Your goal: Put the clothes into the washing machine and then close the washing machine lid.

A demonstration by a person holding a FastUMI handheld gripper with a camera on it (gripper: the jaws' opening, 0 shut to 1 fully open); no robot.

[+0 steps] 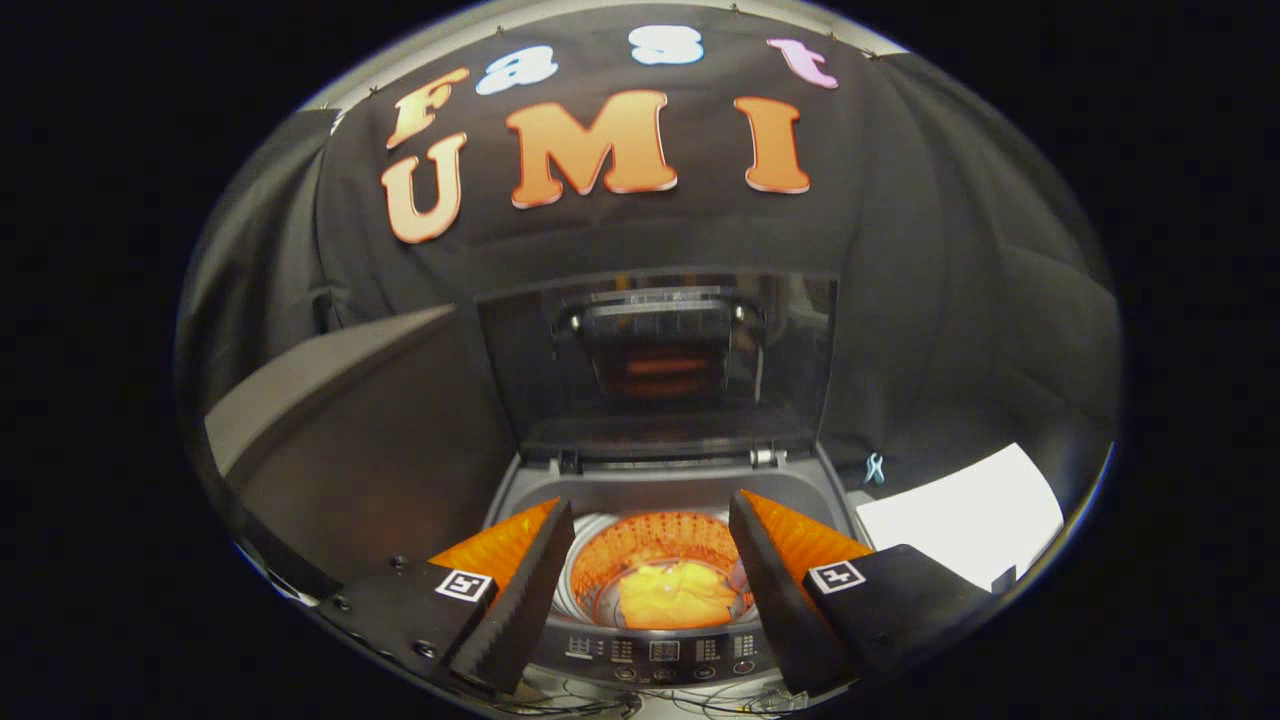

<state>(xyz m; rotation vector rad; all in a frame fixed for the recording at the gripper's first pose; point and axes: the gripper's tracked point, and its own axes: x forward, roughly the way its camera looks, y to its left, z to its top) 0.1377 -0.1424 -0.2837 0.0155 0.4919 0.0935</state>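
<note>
While lid (655, 365) stands upright at rear edge of washing machine (655, 660), leaving drum mouth free, yellow clothes (672, 592) lie inside drum, seen between fingers. Gripper (650, 540) jaws spread wide, holding nothing, poised above control panel (660, 652); loading judged done, lid closing remains.

Tongs (650, 570) spread wide, both fingers (520, 600) apart, nothing gripped, no contact on either inner face. Fingers point forward and downward, angled toward each other at far ends, left and right roughly level. Square marker tag on top of each finger base. Wrist, hand out of sight
</note>
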